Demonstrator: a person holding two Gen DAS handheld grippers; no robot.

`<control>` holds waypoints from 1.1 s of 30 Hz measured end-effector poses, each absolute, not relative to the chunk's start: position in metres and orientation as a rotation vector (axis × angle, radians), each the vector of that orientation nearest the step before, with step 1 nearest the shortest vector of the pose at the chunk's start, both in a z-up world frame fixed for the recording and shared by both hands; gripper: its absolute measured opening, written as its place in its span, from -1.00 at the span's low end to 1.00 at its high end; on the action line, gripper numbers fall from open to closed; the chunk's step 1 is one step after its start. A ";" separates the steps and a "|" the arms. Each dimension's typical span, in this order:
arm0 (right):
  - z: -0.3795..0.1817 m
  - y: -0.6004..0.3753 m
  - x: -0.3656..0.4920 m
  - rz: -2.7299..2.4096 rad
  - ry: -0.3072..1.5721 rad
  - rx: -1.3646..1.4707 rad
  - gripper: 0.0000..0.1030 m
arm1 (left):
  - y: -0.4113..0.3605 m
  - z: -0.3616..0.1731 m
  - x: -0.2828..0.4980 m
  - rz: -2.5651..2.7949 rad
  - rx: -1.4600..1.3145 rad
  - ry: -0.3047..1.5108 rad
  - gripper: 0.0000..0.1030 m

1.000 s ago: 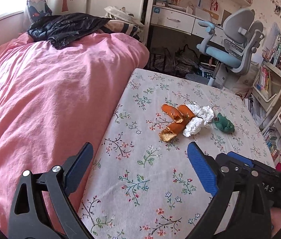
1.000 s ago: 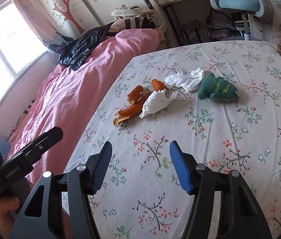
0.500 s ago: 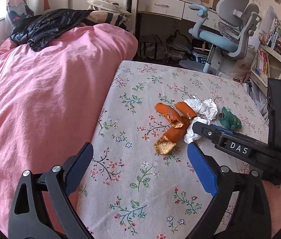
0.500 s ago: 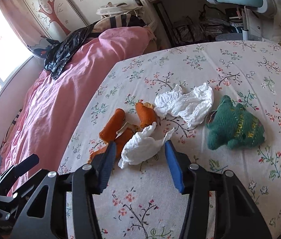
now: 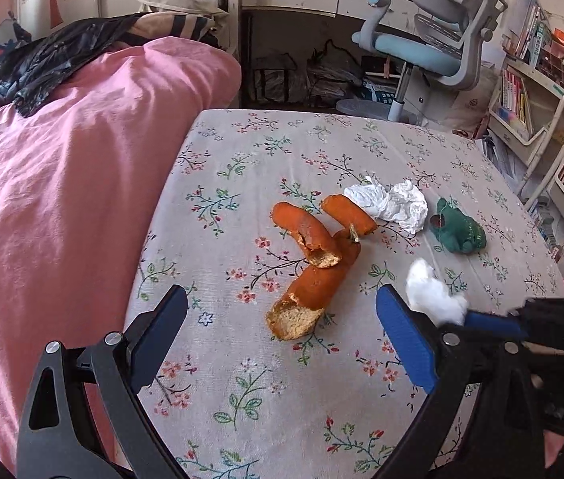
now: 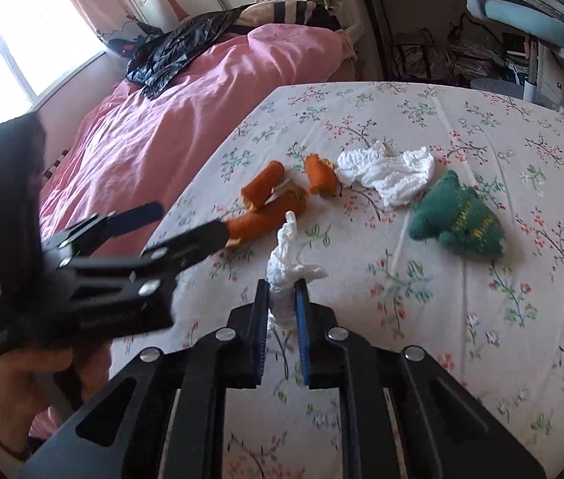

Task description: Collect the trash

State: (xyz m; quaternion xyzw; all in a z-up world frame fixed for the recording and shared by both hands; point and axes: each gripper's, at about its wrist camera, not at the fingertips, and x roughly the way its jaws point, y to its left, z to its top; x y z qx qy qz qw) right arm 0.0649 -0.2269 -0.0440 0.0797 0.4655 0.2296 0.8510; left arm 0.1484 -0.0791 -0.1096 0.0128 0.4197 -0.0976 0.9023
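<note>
Around the orange peel (image 5: 315, 263), my near side is bare floral sheet (image 5: 250, 379). Beyond it, a crumpled tissue (image 5: 391, 203) and green knitted toy (image 5: 457, 229) crowd the way.

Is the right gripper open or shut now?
Shut. The right gripper has just closed on a white tissue, which is pinched between its blue pads.

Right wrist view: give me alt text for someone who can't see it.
The right gripper is shut on a crumpled white tissue above a floral bedsheet. Beyond lie orange peel, another tissue and a green knitted toy.
</note>
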 end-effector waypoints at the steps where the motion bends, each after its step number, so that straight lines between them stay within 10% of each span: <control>1: -0.042 -0.231 0.055 0.487 0.996 0.155 -0.73 | -0.083 -0.112 0.151 -0.208 0.038 0.870 0.78; 7: -0.052 -0.247 0.028 0.456 1.075 0.102 -0.72 | -0.099 -0.126 0.164 -0.228 0.094 0.890 0.60; 12: -0.058 -0.249 0.039 0.425 1.085 0.110 -0.53 | -0.103 -0.135 0.166 -0.271 0.075 0.931 -0.44; 14: -0.058 -0.250 0.041 0.411 1.083 0.095 -0.29 | -0.103 -0.134 0.162 -0.314 0.053 0.949 -0.52; 22: -0.062 -0.262 0.040 0.390 1.079 0.127 -0.03 | -0.107 -0.127 0.116 -0.432 0.066 1.060 -0.54; 27: -0.062 -0.255 0.034 0.413 1.078 0.122 0.01 | -0.100 -0.113 0.095 -0.365 0.023 1.020 0.07; 33: -0.062 -0.252 0.025 0.421 1.056 0.134 0.01 | -0.105 -0.107 0.098 -0.306 0.048 0.977 0.21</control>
